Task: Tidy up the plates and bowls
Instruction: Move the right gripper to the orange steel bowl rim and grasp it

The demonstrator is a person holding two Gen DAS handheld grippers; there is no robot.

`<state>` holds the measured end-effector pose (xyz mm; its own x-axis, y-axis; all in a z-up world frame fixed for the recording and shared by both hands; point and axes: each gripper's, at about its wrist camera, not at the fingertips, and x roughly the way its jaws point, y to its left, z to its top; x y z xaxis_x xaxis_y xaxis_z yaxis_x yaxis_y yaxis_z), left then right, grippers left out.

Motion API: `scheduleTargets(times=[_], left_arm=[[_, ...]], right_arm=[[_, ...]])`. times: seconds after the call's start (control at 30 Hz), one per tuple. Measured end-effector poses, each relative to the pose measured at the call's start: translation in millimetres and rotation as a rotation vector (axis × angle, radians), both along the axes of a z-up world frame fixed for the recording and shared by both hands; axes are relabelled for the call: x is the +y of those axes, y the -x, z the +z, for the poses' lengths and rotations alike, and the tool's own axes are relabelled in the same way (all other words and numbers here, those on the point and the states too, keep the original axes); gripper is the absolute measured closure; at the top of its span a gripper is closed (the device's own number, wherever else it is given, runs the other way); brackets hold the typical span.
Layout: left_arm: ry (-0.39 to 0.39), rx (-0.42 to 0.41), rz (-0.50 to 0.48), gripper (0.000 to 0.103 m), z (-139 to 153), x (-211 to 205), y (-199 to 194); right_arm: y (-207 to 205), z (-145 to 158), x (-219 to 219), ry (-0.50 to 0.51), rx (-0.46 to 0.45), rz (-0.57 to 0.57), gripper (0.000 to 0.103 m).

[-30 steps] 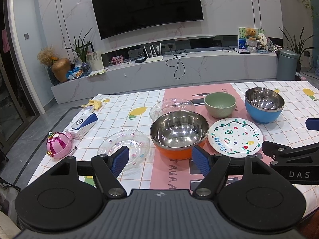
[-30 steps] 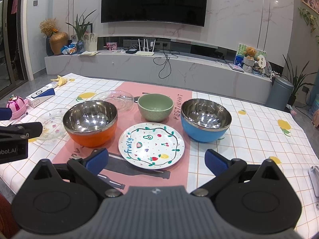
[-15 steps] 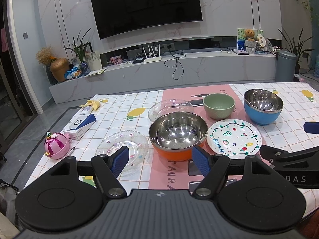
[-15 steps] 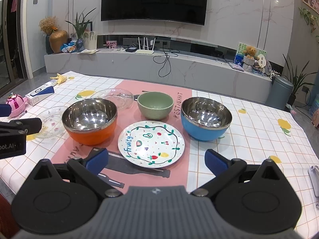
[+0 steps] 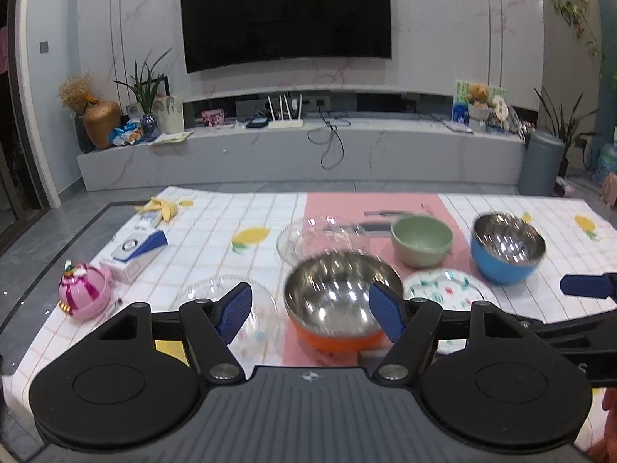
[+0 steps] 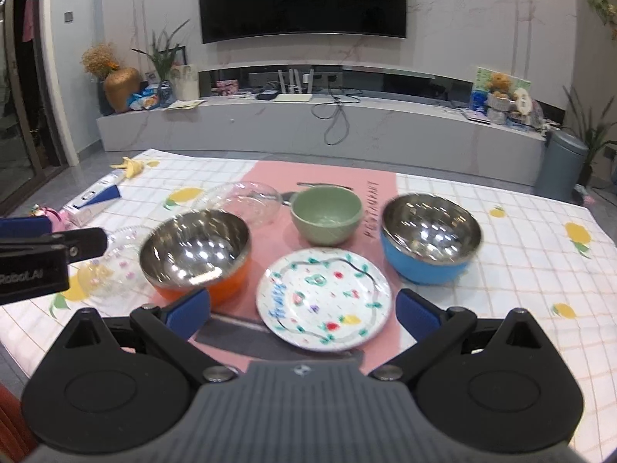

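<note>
Painted plate [image 6: 324,299] w/ fruit doodles, betw. orange bowl [image 6: 196,250] & blue bowl [image 6: 430,239]; both tongs agape, empty.

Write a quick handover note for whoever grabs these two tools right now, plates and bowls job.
Left tool: open, empty, facing the orange bowl.
Right tool: open, empty, over the painted plate.
On the table: blue bowl, green bowl, clear bowl, clear plate, all apart.
Done: nothing stacked.
Left: group the bowls and the plates.
</note>
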<state>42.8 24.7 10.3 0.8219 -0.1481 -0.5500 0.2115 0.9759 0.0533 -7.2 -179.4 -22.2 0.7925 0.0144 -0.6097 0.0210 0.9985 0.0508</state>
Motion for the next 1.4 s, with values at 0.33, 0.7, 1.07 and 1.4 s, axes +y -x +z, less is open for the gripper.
scheduleTargets(times=[0.33, 0.7, 1.07, 1.4], left_arm=[[0.168, 0.168, 0.013, 0.040, -8, 26, -72], [0.316, 0.332, 0.054, 0.060, -66, 43, -113], [0.306, 0.367, 0.082, 0.087, -79, 37, -123], [0.276, 0.350, 0.095, 0.097, -76, 38, -114]], right_arm=[[-73, 3, 14, -0.111, 0.093, 0.059, 0.013], [-139, -44, 10, -0.286, 0.295, -0.007, 0.042], [-150, -65, 5, -0.387, 0.349, 0.004, 0.078], [-145, -65, 3, -0.418, 0.334, 0.019, 0.088]])
